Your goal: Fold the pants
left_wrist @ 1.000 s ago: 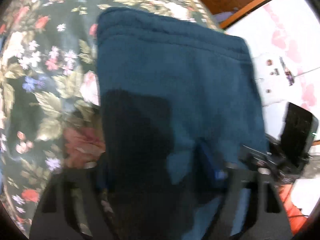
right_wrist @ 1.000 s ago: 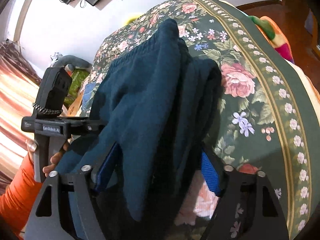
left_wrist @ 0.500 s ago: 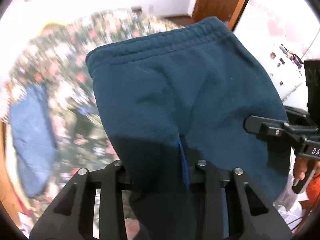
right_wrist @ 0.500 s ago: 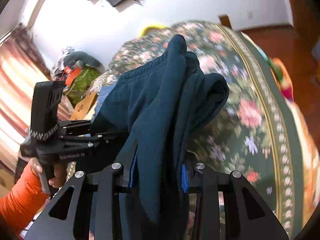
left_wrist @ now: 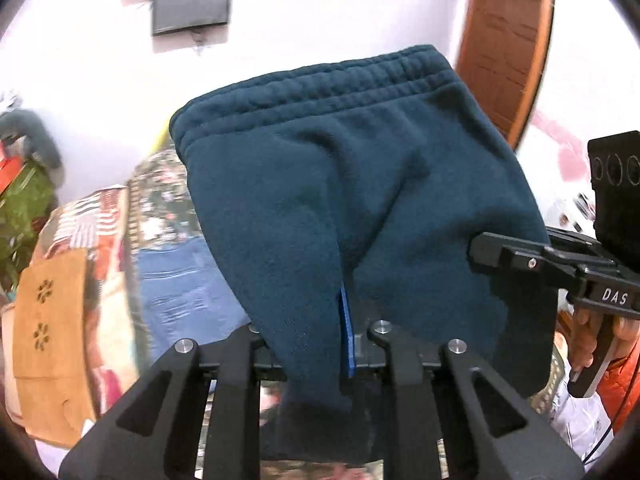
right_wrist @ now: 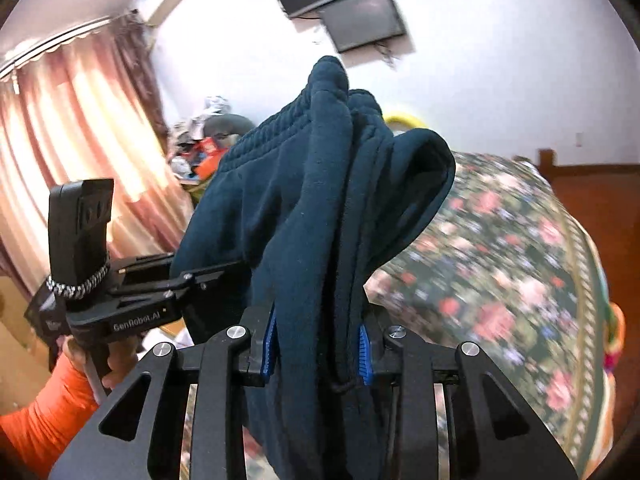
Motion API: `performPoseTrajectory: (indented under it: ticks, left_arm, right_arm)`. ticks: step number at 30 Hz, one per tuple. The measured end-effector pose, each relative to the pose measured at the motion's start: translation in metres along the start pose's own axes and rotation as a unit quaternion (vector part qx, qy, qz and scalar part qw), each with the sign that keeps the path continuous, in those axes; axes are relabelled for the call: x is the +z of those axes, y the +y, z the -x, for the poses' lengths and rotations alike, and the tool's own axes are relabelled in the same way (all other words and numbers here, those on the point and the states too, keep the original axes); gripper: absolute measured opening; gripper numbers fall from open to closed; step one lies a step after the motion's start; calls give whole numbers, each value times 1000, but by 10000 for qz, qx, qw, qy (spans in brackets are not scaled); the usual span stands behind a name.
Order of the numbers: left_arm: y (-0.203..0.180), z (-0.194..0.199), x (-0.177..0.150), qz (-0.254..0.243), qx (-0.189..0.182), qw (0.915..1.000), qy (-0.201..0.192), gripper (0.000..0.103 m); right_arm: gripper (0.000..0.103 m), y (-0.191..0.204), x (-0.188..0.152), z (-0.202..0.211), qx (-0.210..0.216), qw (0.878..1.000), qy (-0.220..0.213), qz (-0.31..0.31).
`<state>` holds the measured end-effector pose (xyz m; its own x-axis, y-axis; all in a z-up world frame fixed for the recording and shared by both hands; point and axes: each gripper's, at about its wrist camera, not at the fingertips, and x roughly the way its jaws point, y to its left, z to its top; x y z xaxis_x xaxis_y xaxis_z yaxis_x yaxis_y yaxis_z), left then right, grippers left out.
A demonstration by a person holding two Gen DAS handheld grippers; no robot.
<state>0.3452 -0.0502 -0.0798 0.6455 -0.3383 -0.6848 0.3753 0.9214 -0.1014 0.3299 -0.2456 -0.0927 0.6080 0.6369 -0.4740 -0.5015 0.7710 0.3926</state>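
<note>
- My left gripper (left_wrist: 316,344) was clamped on the pants (left_wrist: 360,200), its jaws narrowed onto one pinch of fleece near the lower edge.
- The pants hung in the air between both tools, waistband (left_wrist: 312,88) up, lifted clear of the floral bed (right_wrist: 520,280).
- My right gripper (right_wrist: 316,352) held a thicker bunch, several layers squeezed between the blue pads (right_wrist: 267,344).
- I judged the main risk was slippage: the left bite looked shallow, so a quick swing could pull the fabric free.
- The right bundle looked uneven; laid down like that, the fold could land crooked or bunch on the bed.
</note>
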Motion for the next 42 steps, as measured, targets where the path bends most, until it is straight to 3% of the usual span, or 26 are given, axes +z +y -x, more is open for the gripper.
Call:
performPoseTrajectory:
  ticks: [7, 15, 19, 22, 25, 29, 33, 34, 37, 42]
  left_arm:
    - [88, 17, -9, 507, 403, 9977, -205, 15]
    - [161, 15, -6, 918, 930, 9908, -340, 15]
    - [190, 8, -4, 1026, 1139, 9875, -364, 15]
    - [212, -25, -12, 1209, 1095, 9865, -150, 15]
    - [239, -79, -24, 1400, 985, 9848, 295, 15]
    - [248, -157, -45, 1607, 758, 9789, 1011, 16]
    - [245, -216, -57, 1686, 610, 9732, 1438, 23]
    - [244, -226, -59, 1696, 605, 9721, 1504, 29]
    - [233, -246, -64, 1605, 903, 9691, 1643, 46]
    - [235, -224, -62, 1552, 1281, 9665, 1593, 50]
  right_arm:
    - [27, 47, 26, -70, 485, 9977, 265, 400]
    - [26, 91, 55, -150, 920, 9912, 418, 854]
    - [27, 91, 64, -182, 1043, 9897, 421, 880]
    - [27, 73, 61, -214, 1064, 9899, 607, 719]
    - [27, 51, 46, -249, 876, 9899, 958, 561]
    - [27, 10, 13, -292, 300, 9860, 1574, 460]
    - [27, -32, -5, -301, -48, 9834, 1806, 189]
    - [28, -38, -7, -301, -113, 9824, 1862, 136]
    - [30, -46, -17, -299, -369, 9792, 1969, 316]
    - [32, -37, -19, -277, -532, 9788, 1910, 513]
